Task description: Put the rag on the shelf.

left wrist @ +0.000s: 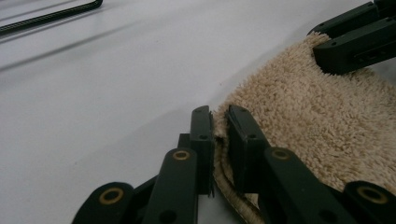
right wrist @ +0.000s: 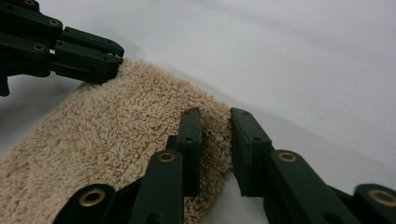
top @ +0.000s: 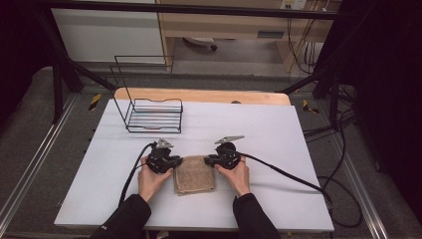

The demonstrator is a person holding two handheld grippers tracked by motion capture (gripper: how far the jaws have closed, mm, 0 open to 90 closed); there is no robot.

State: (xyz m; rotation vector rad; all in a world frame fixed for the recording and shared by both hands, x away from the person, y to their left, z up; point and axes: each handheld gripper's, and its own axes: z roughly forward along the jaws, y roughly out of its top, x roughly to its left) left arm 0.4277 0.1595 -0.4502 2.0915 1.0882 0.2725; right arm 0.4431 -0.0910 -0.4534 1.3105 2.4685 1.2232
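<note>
Towel [top: 194, 174] pinched at both far corners by left claw [top: 175, 162] and right claw [top: 210, 160], wire rack [top: 154, 115] well beyond.

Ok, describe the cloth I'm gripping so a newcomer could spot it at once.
On the white table, look near the front edge, well in front of the black wire rack. Between the left gripper and right gripper lies the folded towel: beige, fluffy terry, the only soft thing there.
</note>
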